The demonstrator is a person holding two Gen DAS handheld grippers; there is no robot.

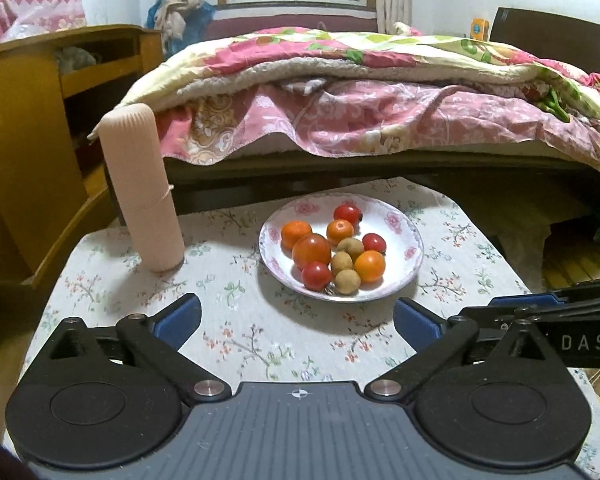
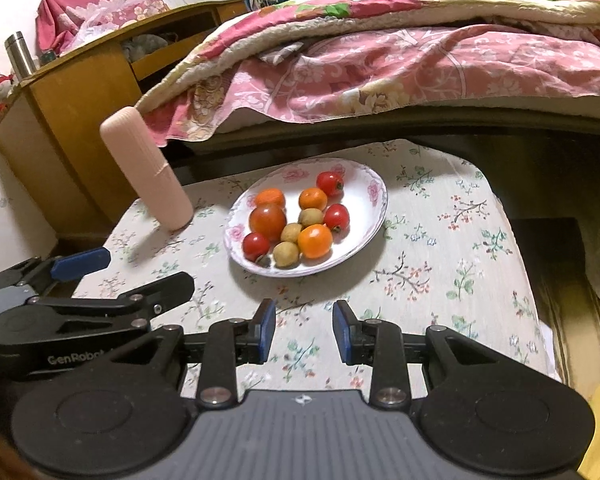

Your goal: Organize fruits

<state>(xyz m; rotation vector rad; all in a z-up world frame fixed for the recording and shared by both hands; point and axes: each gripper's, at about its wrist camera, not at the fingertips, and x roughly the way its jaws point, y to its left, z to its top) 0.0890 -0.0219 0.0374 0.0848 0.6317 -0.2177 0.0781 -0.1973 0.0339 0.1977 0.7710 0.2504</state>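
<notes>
A white flowered plate [image 1: 404,256] [image 2: 364,208] stands on the table and holds several fruits: red tomatoes, orange tangerines and small brown longans. A large orange-red tomato [image 1: 311,251] [image 2: 267,222] lies at the plate's left. My left gripper [image 1: 298,320] is wide open and empty, just short of the plate's near rim. My right gripper [image 2: 304,330] is open with a narrower gap and empty, above the cloth before the plate. The right gripper also shows in the left wrist view [image 1: 548,312], and the left gripper in the right wrist view [image 2: 112,280].
A tall pink ribbed cylinder [image 1: 142,188] [image 2: 148,170] stands on the table left of the plate. The table has a floral cloth [image 1: 240,332] [image 2: 440,264]. A bed with pink quilts [image 1: 380,92] lies beyond it. A wooden cabinet [image 1: 32,136] stands at the left.
</notes>
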